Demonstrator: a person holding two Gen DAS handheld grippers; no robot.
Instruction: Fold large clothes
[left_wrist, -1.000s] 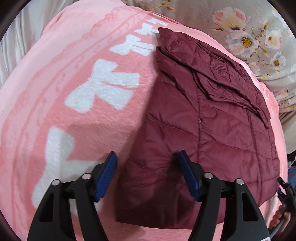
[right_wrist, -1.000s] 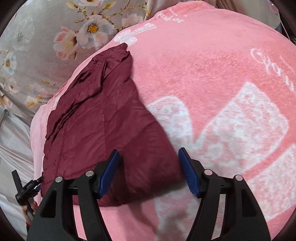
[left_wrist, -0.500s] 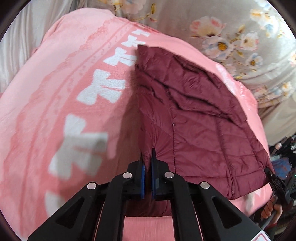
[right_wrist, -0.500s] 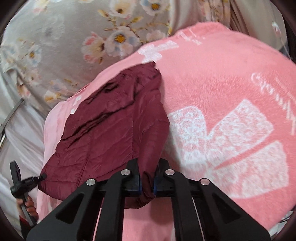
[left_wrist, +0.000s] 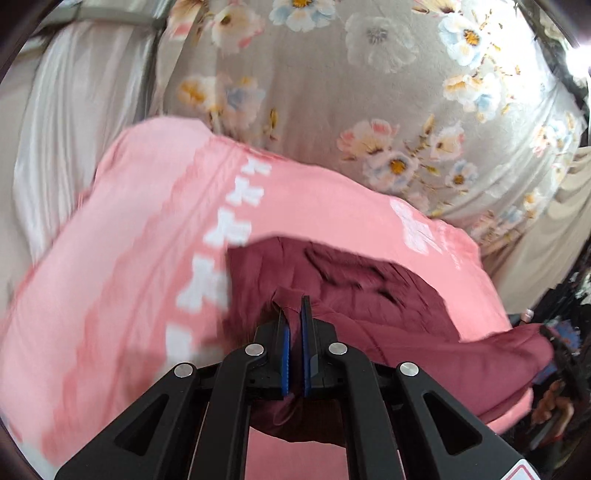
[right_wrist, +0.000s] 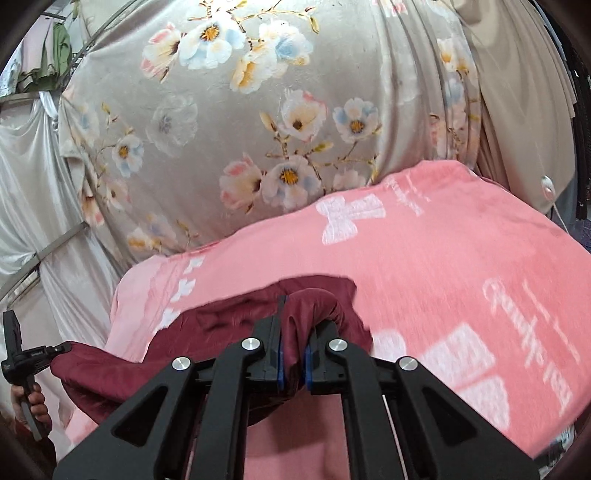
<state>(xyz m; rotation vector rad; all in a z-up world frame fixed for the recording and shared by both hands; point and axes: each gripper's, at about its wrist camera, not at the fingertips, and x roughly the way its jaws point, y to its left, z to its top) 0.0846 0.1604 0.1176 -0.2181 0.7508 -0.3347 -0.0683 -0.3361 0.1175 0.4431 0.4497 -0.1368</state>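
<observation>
Both grippers now clamped on the near hem of the dark maroon quilted puffer jacket (left_wrist: 369, 291). One second back both were wide open, hovering over that hem; half a second back they closed on it with the jacket lying flat. Now the hem is off the bed and travelling toward the far end.

Left gripper (left_wrist: 294, 325): blue pads pinched tight on a thin peak of maroon fabric. Right gripper (right_wrist: 293, 343): jaws squeezed on a thicker rolled bunch of the same edge, fabric bulging over the top.

Jacket location: on the pink fleece blanket with white bow print (right_wrist: 443, 266). Its far part lies on the blanket while the near edge hangs lifted between the two tools. In the left view the hem stretches off to the right toward the other tool. Grey floral curtain (right_wrist: 258, 110) behind the bed fills far more of both views than before, so the cameras have pitched up with the lift.

Judgement: bottom-to-top fold under way, roughly mid-swing. Motion blur on the blanket fits that. Risk: slick shell slipping from the left's thin pinch, skewing the fold line.
</observation>
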